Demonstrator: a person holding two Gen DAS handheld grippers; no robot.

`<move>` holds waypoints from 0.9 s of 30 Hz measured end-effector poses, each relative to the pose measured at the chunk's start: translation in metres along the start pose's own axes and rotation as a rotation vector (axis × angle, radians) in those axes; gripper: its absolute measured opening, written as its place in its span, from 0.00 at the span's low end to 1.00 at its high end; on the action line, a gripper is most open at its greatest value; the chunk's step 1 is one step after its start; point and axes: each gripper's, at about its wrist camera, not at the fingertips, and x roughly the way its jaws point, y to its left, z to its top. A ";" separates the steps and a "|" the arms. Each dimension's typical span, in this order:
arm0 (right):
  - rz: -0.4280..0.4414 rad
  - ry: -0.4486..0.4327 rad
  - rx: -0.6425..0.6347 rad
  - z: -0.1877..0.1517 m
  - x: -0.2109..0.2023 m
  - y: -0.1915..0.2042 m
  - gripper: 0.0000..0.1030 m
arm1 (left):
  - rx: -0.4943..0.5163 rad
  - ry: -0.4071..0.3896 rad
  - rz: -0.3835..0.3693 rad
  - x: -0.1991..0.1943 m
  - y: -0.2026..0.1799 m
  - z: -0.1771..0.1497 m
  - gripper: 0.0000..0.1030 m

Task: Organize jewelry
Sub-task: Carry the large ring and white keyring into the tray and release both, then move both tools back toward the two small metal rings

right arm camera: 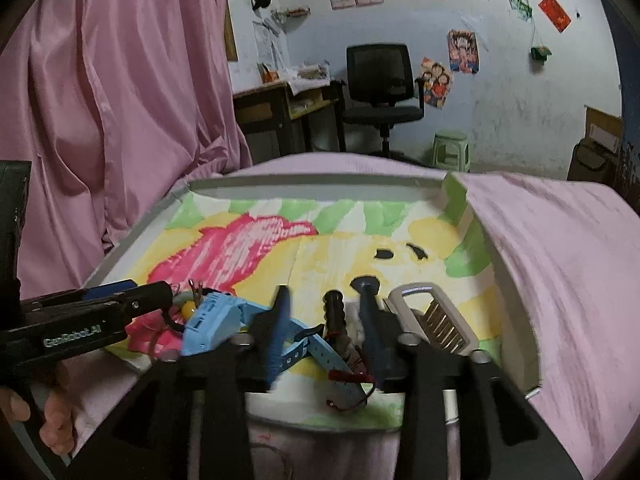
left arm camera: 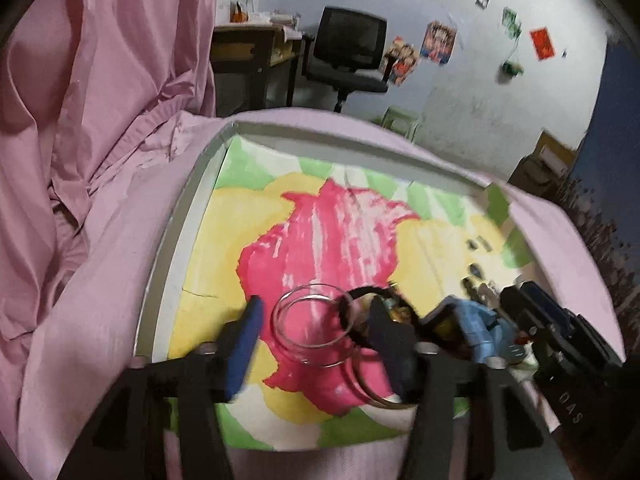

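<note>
Left gripper jaws spread around clear bangles on painted tray, 6 o'clock. Right gripper jaws spread over blue watch; silver hair clip at 3 o'clock.

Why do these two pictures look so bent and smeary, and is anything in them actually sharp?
Both views are fisheye, with dark rounded corners and the grey tray rim bowed. In the left wrist view, motion blur smears the clear glass bangle and the blue-padded left gripper. The right wrist view is sharper: the black office chair reads clearly, though the right gripper is soft. Lighting is dim and flat.
</note>
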 end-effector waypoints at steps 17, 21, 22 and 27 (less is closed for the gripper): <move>-0.055 -0.366 0.012 -0.004 -0.133 -0.028 0.87 | 0.066 -0.390 -0.060 -0.103 -0.021 -0.027 0.98; -0.085 -0.417 0.003 -0.009 -0.156 -0.032 0.90 | 0.092 -0.439 -0.058 -0.118 -0.027 -0.036 1.00; -0.090 -0.424 -0.002 -0.011 -0.161 -0.032 0.92 | 0.096 -0.443 -0.059 -0.121 -0.028 -0.038 1.00; -0.109 -0.421 -0.058 -0.026 -0.179 -0.031 0.92 | 0.123 -0.450 -0.071 -0.129 -0.031 -0.051 1.00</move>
